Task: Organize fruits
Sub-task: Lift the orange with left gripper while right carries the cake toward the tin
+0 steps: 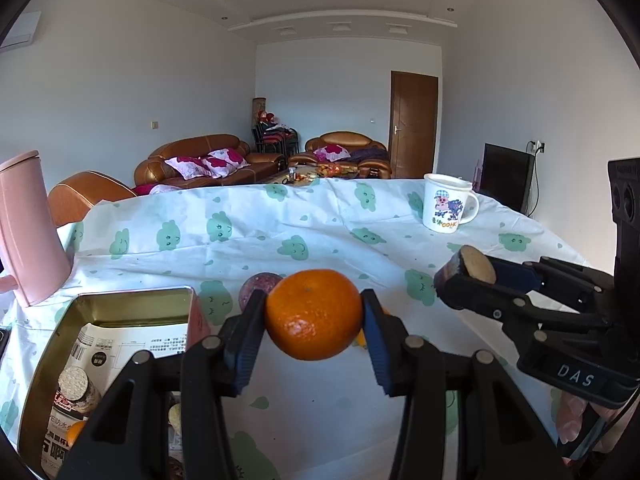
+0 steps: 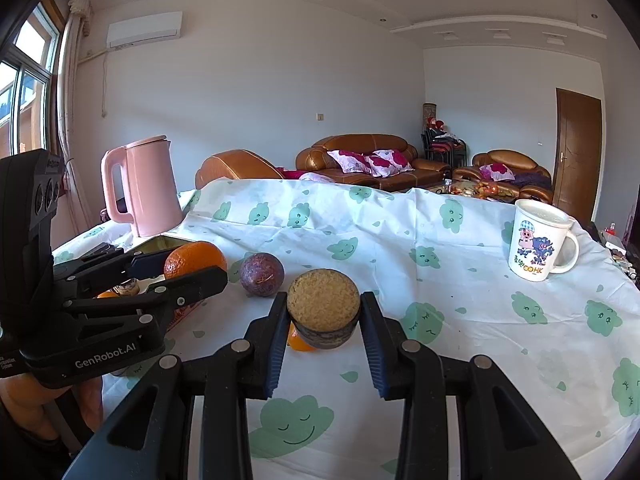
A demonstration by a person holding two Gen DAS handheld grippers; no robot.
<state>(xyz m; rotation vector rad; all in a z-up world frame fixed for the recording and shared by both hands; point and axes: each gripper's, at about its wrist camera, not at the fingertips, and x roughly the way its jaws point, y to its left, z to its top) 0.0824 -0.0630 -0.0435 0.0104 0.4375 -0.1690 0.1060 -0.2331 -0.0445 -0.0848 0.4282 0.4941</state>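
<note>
Above a desk (image 2: 460,320) draped in a white cloth printed with green smiling clouds, the left gripper (image 1: 314,316) pinches a mandarin (image 1: 314,314) between its fingers (image 1: 250,334), lifted clear of the cloth, while the right gripper (image 2: 323,314) is clamped on a dark, flat-cut piece of fruit (image 2: 323,312) with a grainy tan face, also held off the surface. An open metal tin (image 1: 132,300) lined with printed paper sits just left of the mandarin and already holds another cut piece; it looks the likely destination. Doing this step well probably means carrying each fruit fully over the tin's rim and lowering it before letting go, one hand at a time, so the round mandarin cannot roll away. A purple passion fruit (image 2: 262,274) waits on the cloth near the tin, a pink kettle (image 2: 150,188) stands behind it, and a cartoon mug (image 2: 538,240) sits well apart to the right. Brown leather sofas (image 2: 372,160) and a wooden door (image 2: 578,152) fill the sunlit room beyond.
</note>
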